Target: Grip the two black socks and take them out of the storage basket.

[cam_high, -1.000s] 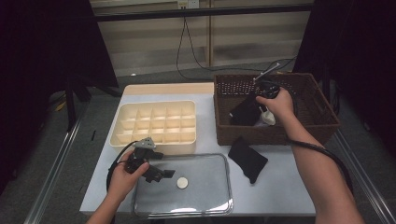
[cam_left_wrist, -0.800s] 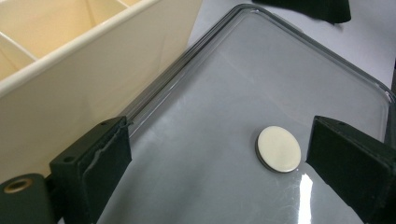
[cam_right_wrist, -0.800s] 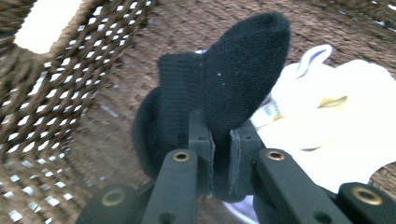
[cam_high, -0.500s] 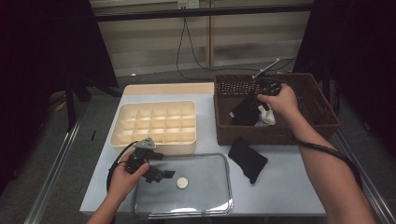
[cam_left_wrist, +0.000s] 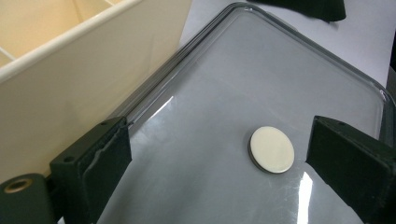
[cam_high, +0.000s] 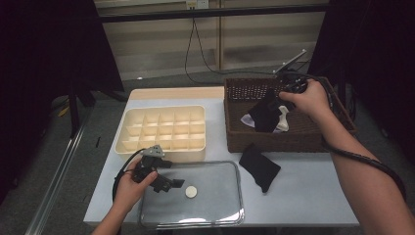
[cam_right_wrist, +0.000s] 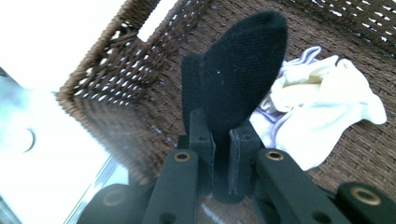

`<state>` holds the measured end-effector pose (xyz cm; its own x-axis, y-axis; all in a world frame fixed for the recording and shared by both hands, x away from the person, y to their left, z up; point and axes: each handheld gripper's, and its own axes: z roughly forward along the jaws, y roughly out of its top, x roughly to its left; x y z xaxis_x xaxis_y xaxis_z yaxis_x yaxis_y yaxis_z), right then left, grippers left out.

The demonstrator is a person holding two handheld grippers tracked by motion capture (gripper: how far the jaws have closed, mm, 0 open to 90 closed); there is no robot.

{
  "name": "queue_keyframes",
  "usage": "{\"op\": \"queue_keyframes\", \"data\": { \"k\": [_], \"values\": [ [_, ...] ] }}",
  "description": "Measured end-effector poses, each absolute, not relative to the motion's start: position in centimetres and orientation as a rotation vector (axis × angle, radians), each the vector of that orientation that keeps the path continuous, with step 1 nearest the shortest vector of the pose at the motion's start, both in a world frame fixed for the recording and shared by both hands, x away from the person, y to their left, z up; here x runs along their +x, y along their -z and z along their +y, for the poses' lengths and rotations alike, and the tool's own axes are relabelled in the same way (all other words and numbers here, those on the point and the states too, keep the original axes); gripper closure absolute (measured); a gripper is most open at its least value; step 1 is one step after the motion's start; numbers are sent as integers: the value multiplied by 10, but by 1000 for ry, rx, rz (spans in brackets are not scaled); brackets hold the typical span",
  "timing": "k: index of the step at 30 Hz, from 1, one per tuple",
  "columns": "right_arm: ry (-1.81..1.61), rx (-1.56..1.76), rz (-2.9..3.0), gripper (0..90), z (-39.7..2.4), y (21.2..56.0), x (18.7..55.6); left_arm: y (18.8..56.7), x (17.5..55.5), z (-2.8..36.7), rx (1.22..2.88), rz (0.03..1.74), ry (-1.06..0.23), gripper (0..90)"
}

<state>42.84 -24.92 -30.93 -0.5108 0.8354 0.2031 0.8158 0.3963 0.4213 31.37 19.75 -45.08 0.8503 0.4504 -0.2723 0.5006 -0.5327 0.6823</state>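
The right gripper [cam_high: 286, 93] is positioned above the wicker basket [cam_high: 235, 139] at the right side of the tabletop [cam_high: 313, 191], with its jaws pinching a black sock [cam_high: 264, 115]. The jaws have just been closing, and the black sock is clamped between them. In the right gripper view, the black sock [cam_right_wrist: 240, 74] stands up from between the two pads [cam_right_wrist: 201, 140], which press on its lower end, and the rest of the fabric extends beyond them over the basket floor. A white sock [cam_right_wrist: 322, 109] lies on the woven bottom of the wicker basket [cam_right_wrist: 116, 79], just beside the held black sock. A second black sock [cam_high: 259, 166] lies flat on the tabletop, just in front of the basket and beside the clear lid [cam_high: 215, 215]. The left gripper [cam_high: 169, 185] rests over the clear lid near the front edge of the tabletop, with its jaws spread and nothing between them. In the left gripper view, a round white disc [cam_left_wrist: 272, 149] sits on the clear lid [cam_left_wrist: 210, 93] between the two open jaws, nearer the right-hand one. A cream compartment tray [cam_high: 164, 129] stands behind the lid, at the left of the basket.
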Motion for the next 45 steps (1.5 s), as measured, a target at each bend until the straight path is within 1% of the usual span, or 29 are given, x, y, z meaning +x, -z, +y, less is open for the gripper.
{"op": "queue_keyframes", "data": {
  "k": [11,31,45],
  "values": [
    [-750,1514,2598,824,-248,280,412,451,313,197,2204,693,80,63],
    [-748,1501,2607,824,-247,259,409,450,313,196,2211,689,85,64],
    [-756,1470,2604,824,-247,238,394,449,312,196,2216,686,80,64]
  ]
}}
